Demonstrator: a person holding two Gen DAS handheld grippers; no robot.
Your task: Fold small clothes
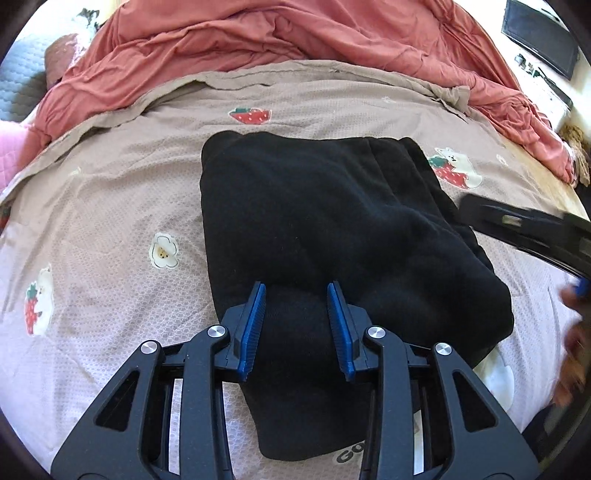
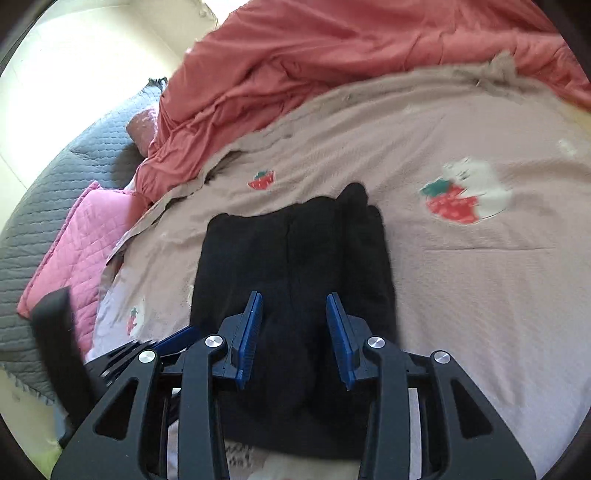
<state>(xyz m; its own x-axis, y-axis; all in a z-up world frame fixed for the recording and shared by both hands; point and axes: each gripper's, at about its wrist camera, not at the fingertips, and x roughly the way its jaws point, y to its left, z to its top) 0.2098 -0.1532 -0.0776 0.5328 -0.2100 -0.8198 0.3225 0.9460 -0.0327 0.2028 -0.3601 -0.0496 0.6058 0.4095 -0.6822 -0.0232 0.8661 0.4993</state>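
A black garment lies folded into a thick rectangle on the bed, its long side running away from me. My left gripper is at its near end, the blue pads pressed on a raised hump of the black cloth. The right gripper hovers over the garment with its jaws apart and nothing pinched between them; that view is blurred. In the left wrist view the right gripper's black body crosses the right edge beside the garment, with a hand below it.
The bedspread is beige-pink with strawberry and bear prints. A rumpled red duvet is piled along its far side. A pink quilted pillow and a grey quilted cover lie at the left. A dark screen stands far right.
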